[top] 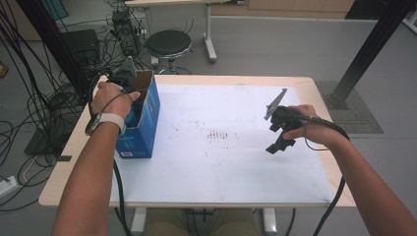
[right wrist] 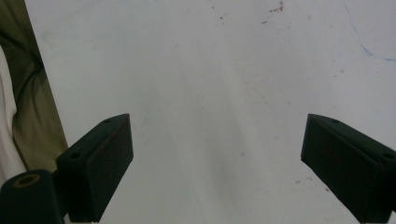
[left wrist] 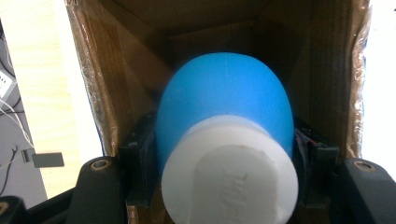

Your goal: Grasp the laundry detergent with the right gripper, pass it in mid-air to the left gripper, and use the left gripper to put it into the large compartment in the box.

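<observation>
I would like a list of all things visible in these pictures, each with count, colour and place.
bottle: one, blue with white cap, inside the box, between the left jaws
box: one, blue cardboard, open top, table's left side
white sheet: one, covering the table
table: one, light wood
stool: one, black, beyond the table
left gripper: one, black, shut on the bottle
right gripper: one, black, open over the sheet

The left claw point(top: 132, 101) reaches down into the blue box point(top: 143, 129); the right claw point(top: 278, 143) hangs over the white table point(top: 221, 167).
</observation>
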A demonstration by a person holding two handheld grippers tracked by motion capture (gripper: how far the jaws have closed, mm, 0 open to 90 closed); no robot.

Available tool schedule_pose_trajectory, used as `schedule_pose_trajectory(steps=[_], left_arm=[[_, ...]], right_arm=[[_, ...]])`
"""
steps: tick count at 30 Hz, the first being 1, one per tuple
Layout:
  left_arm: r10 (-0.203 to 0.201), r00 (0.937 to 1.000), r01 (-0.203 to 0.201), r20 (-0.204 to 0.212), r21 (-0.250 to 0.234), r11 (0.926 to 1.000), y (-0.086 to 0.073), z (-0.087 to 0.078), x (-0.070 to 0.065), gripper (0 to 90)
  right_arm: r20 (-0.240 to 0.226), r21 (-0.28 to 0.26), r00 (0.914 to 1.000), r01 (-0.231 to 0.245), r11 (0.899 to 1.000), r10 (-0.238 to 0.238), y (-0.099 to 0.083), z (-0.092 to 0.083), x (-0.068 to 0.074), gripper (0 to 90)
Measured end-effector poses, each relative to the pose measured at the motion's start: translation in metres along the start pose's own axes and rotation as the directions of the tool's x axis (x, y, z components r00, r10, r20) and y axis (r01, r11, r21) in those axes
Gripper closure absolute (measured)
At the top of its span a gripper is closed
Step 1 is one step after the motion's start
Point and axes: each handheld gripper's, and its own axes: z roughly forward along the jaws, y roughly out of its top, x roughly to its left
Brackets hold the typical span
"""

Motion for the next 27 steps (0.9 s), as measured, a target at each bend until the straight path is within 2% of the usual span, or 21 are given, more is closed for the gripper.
schedule_pose_trajectory(steps=[27], left_arm=[[-0.001, 1.0000, 0.001, 0.005, -0.004, 1.0000, 0.0007, 0.0003, 0.0006, 37.3]], right_arm=[[-0.004, -0.005, 1.0000, -0.004, 1.000, 0.004, -0.0002, 0.0015, -0.0006, 9.3]])
